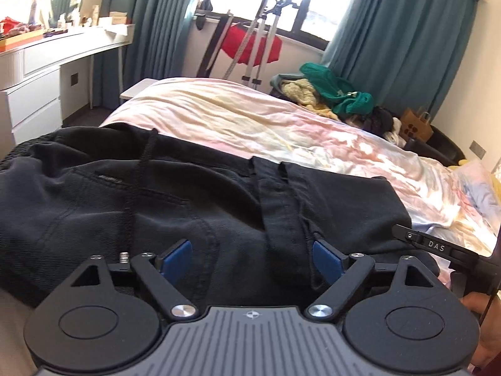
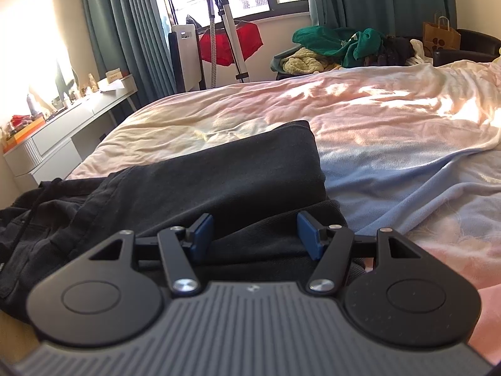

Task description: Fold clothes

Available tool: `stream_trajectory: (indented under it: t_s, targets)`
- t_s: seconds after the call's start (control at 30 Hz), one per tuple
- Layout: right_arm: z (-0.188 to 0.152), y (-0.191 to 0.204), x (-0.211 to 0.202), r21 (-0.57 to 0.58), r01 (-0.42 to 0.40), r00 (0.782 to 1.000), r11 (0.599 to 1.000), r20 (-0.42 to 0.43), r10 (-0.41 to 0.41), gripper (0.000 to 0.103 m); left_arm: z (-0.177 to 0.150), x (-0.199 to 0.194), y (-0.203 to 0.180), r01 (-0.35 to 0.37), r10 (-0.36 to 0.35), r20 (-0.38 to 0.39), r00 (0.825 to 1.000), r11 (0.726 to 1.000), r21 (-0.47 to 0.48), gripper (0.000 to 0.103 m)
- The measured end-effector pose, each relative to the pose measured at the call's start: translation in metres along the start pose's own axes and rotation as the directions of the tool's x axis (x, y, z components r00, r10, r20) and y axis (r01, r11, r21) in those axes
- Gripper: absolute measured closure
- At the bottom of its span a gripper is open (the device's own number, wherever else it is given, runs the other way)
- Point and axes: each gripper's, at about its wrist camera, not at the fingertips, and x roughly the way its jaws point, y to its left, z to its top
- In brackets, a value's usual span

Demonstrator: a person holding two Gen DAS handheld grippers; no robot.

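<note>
A pair of black trousers (image 1: 156,194) with a drawstring lies across the near edge of the bed, waistband to the left. In the right wrist view the trousers (image 2: 219,172) show a leg folded over on top. My left gripper (image 1: 252,258) is open, its blue pads (image 1: 175,257) spread just above the cloth near the leg hems. My right gripper (image 2: 255,235) is open too, low over the folded leg, pads (image 2: 308,235) apart and holding nothing. The right gripper's side (image 1: 438,246) shows at the right edge of the left wrist view.
The bed (image 2: 391,119) has a pink, yellow and blue duvet. A heap of green and yellow clothes (image 2: 338,47) lies at its far side, with a paper bag (image 2: 441,34) beyond. A white dresser (image 1: 47,72) stands left. A clothes steamer (image 2: 225,25) stands by the window.
</note>
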Motion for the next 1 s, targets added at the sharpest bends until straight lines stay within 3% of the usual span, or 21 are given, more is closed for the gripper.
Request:
stream_trajectory:
  t_s: [0.13, 0.23, 0.3, 0.4, 0.47, 0.57, 0.63, 0.8, 0.93, 1.0]
  targets:
    - [0.001, 0.001, -0.001, -0.003, 0.007, 1.0, 1.0, -0.001, -0.007, 0.04, 0.019, -0.031, 0.038, -0.108, 0.106, -0.05, 0.993, 0.993, -0.036, 0.01]
    - [0.002, 0.0, -0.002, 0.003, 0.008, 1.0, 1.0, 0.001, -0.008, 0.04, 0.034, -0.052, 0.068, -0.209, 0.201, -0.104, 0.974, 0.975, -0.069, 0.003]
    - [0.002, 0.0, -0.002, 0.004, 0.01, 1.0, 1.0, -0.001, -0.01, 0.041, 0.037, -0.061, 0.091, -0.241, 0.22, -0.151, 0.964, 0.96, -0.139, 0.003]
    - [0.002, 0.002, -0.001, -0.01, 0.021, 1.0, 1.0, -0.005, -0.021, 0.041, 0.036, -0.068, 0.123, -0.24, 0.194, -0.188, 0.963, 0.933, -0.267, 0.002]
    - [0.002, 0.003, -0.001, -0.022, 0.029, 1.0, 0.999, -0.005, -0.029, 0.041, 0.028, -0.066, 0.145, -0.179, 0.104, -0.197, 0.975, 0.892, -0.415, 0.002]
    - [0.001, 0.002, -0.003, -0.017, 0.03, 1.0, 0.999, -0.004, -0.03, 0.042, 0.011, -0.054, 0.176, -0.098, -0.034, -0.194, 0.98, 0.772, -0.628, 0.002]
    - [0.002, 0.0, -0.004, -0.003, 0.029, 1.0, 1.0, -0.005, -0.029, 0.042, 0.001, -0.044, 0.189, -0.121, -0.031, -0.197, 0.98, 0.694, -0.71, 0.002]
    - [0.002, -0.001, -0.003, -0.016, 0.05, 0.999, 0.999, -0.014, -0.051, 0.042, -0.003, -0.024, 0.203, -0.098, -0.031, -0.147, 0.989, 0.605, -0.79, 0.002]
    - [0.002, 0.001, -0.003, -0.032, 0.064, 0.998, 0.997, -0.015, -0.064, 0.042, -0.01, -0.006, 0.216, -0.049, -0.019, -0.068, 0.997, 0.505, -0.862, 0.004]
    - [0.002, 0.001, -0.004, -0.029, 0.066, 0.998, 0.997, -0.009, -0.066, 0.042, -0.01, -0.005, 0.219, -0.048, 0.031, -0.037, 0.999, 0.485, -0.873, 0.009]
